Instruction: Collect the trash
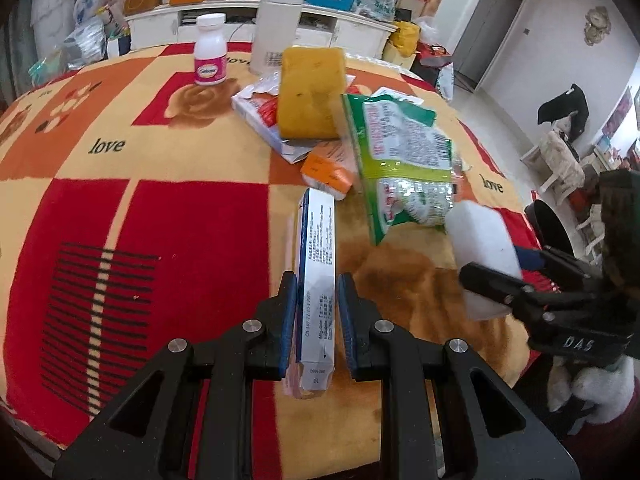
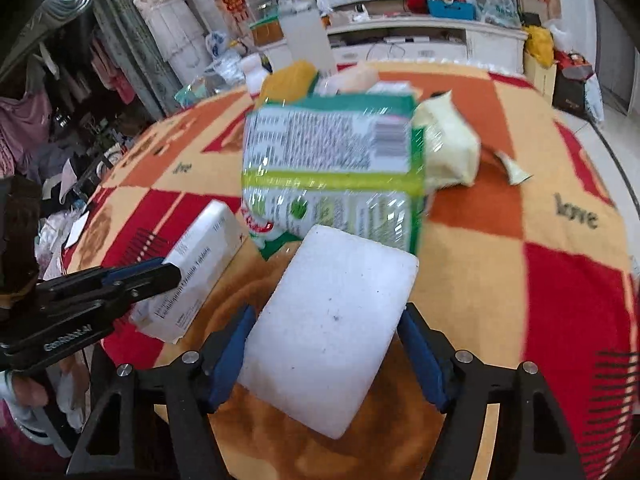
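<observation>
Left gripper [image 1: 317,320] sits nearest the lens, jaws clamped on a flattened medicine box [image 1: 316,280] that stands on edge between the blue pads; its long axis runs straight out along the fingers, far end toward the trash pile. Box is white with a blue stripe and small print down the side, tail flap torn and sticking out behind the pads. Same box seen from the right wrist [image 2: 196,268] with the left fingertips [image 2: 152,276] on it. Right gripper [image 2: 326,340] straddles a white foam block [image 2: 332,332]: rounded rectangular slab, a few dark specks, long axis angled away and to the right, resting on the red-and-orange "love" tablecloth [image 2: 560,280]. Left pad looks on or just beside the block's edge, right pad just beside it; contact unclear through blur, no squeeze visible. Beyond the block lies a green-and-white snack bag [image 2: 332,168], barcode side up, with a pale yellow packet [image 2: 448,148] touching its right end. Yellow sponge [image 1: 312,92] lies further back on the pile.
</observation>
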